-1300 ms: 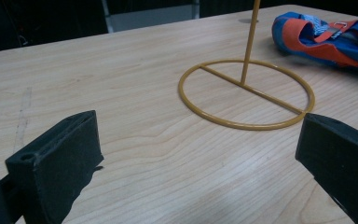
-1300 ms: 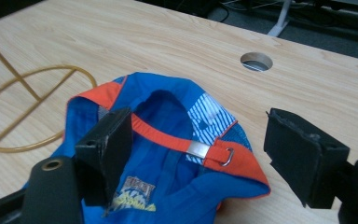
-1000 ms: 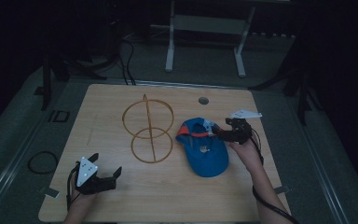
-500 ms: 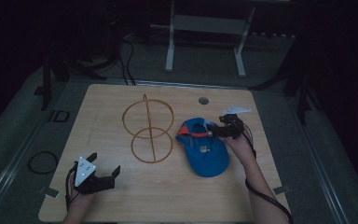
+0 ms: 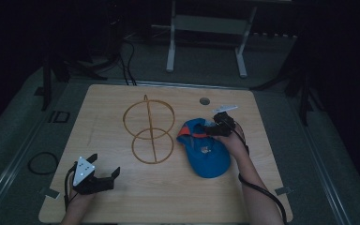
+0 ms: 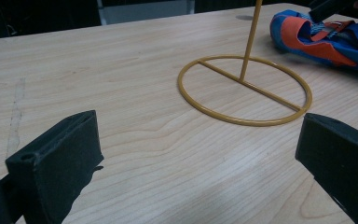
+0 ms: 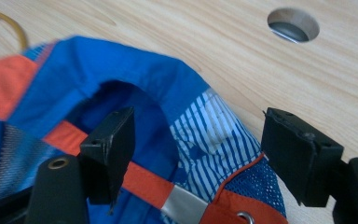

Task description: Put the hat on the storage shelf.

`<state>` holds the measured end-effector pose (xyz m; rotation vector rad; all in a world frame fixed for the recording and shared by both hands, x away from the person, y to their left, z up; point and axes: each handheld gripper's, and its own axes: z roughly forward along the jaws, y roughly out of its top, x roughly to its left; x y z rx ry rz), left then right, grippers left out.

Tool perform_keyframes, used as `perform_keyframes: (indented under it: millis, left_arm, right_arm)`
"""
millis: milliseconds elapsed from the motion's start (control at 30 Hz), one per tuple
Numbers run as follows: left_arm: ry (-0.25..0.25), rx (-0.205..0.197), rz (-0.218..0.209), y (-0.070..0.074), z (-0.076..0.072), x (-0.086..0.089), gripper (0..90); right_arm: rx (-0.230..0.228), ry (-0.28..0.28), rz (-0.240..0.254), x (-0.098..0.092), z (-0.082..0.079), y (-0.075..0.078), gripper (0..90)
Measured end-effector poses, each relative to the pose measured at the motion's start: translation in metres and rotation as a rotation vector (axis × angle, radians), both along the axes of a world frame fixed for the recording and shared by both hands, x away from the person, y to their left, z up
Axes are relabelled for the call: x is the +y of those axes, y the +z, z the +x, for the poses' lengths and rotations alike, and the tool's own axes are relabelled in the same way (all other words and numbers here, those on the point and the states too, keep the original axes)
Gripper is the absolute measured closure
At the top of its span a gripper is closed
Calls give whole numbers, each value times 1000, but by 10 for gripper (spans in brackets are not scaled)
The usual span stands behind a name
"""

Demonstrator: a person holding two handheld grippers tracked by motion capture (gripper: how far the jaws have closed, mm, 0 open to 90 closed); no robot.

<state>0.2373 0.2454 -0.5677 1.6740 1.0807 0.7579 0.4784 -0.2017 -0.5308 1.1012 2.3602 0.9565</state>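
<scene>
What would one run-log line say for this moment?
right tongs: open, astride blue cap rim | left tongs: open, idle | wire stand: bare

Right gripper (image 5: 214, 127) reaches forward, fingers wide apart — left gripper (image 5: 104, 172) rests low, fingers spread.

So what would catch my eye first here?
Probably the bright blue and orange cap right of the table's middle, with the right gripper at its rim, jaws open around the fabric. Left of it stands a golden wire stand made of two rings.
</scene>
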Motion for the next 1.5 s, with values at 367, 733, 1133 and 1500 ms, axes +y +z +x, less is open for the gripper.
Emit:
perform_keyframes:
  millis: [367,733,1133,1500]
  left_arm:
    - [-7,4,-1,-1,0,-1,5]
    - [15,-4,-6,0,-1,1,5]
    - [7,17,-11,1,0,-1,6]
    - [6,15,-16,2,0,-2,6]
  right_arm:
    - [36,15,-119,10,9,-18,266]
    - [63,47,-101,9,10,-19,473]
    - [-20,29,-117,12,-1,-21,860]
    - [-36,4,12,-6,-24,3,871]
